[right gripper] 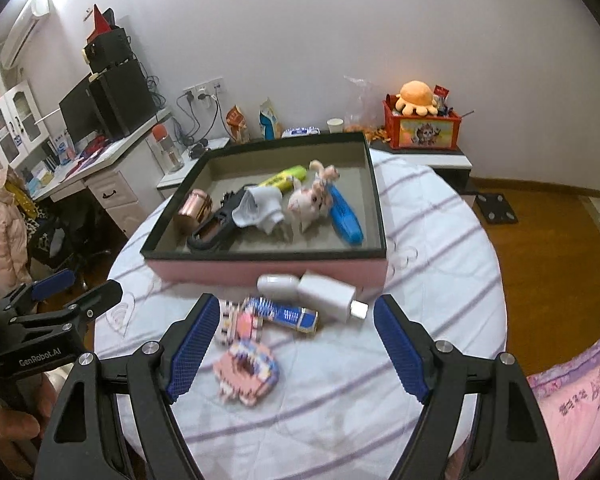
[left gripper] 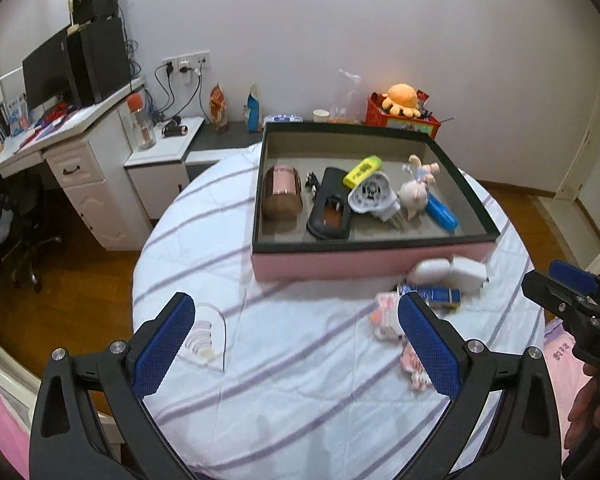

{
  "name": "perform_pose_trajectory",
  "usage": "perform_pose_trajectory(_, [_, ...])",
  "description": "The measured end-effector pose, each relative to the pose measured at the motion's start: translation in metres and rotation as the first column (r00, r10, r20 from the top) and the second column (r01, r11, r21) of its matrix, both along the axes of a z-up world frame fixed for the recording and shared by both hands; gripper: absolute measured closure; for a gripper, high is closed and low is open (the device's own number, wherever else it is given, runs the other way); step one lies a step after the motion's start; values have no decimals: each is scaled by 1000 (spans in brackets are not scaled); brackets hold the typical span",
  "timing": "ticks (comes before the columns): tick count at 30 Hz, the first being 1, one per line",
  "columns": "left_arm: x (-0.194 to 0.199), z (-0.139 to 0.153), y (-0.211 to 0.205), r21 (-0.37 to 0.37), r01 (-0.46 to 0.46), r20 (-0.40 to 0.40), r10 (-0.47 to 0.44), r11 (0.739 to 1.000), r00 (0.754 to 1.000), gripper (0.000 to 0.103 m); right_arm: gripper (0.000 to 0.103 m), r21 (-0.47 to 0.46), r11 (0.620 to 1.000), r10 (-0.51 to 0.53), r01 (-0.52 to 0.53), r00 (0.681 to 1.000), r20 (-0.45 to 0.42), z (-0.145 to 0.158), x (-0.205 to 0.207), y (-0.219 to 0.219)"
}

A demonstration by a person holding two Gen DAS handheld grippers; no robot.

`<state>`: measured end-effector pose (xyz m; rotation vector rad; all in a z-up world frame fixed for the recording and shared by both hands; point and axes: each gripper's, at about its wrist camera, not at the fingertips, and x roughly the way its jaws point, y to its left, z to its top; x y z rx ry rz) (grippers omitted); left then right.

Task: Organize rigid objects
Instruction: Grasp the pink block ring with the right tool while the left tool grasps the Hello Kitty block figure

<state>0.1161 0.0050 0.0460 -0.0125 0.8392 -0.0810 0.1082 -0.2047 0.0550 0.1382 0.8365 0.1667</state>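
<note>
While I've got both claws hanging over the bed, quick rundown from each cam.

Left wrist view: my left gripper (left gripper: 296, 344) is wide open with nothing between the pads, just striped sheet (left gripper: 300, 380) under it. The box (left gripper: 372, 264) sits ahead on the bed with the sorted stuff already lined up inside: copper can (left gripper: 282, 196), black case (left gripper: 330, 208), yellow marker (left gripper: 362, 170), pig toy (left gripper: 416, 192), blue tube (left gripper: 442, 212). My guess is the row layout is on purpose, to leave the back of the box free for the rest. Right gripper pokes in at the edge of this view, too cropped to read there.

Right wrist view: right gripper (right gripper: 294, 346) is also spread wide and empty. It's aimed at the leftover pile lying on the sheet just in front of the box wall: white charger (right gripper: 328, 294), white bottle (right gripper: 278, 283) touching it, a blue-and-white pack (right gripper: 296, 316), and two pink block toys (right gripper: 248, 368), one near my left pad. Things are a bit motion-blurred. The pile sits between the pads, so I'd say the wide spread is there to take the chunky charger or a block toy next.
</note>
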Motion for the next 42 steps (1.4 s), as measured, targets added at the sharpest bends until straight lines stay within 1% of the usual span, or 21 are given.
perform_pose_trajectory(4, [-10,-4,-1,3,-5,-5,5,1000,1000,0,22,8,1000,-6,6,1000,-13,-7,-10,0])
perform_pose_trajectory(9, [-21,-16,-4,3,4,-32,-4,1000,999,0,22,13,1000,-9,10,999,-37,-16,-17,1])
perform_pose_trajectory(15, [-23,-25,-10,5,23,-54,-23,1000,998,0,22,0,1000,-5,5,999,-49,-23,-20,2])
perform_pose_trajectory(17, [-23,-27,-10,9,25,-57,-25,1000,998,0,22,-8,1000,5,-6,998,-67,-28,-19,6])
perform_pose_trajectory(25, [-16,-39,-9,27,26,-91,-23,999,996,0,22,-20,998,57,-60,991,-124,-49,-13,22])
perform_pose_trajectory(33, [-8,-50,-5,35,17,-113,-13,999,993,0,22,-35,992,115,-123,975,-188,-73,-3,41])
perform_pose_trajectory(42, [4,-60,-3,32,25,-135,-21,999,991,0,22,-43,988,134,-148,962,-238,-96,11,54])
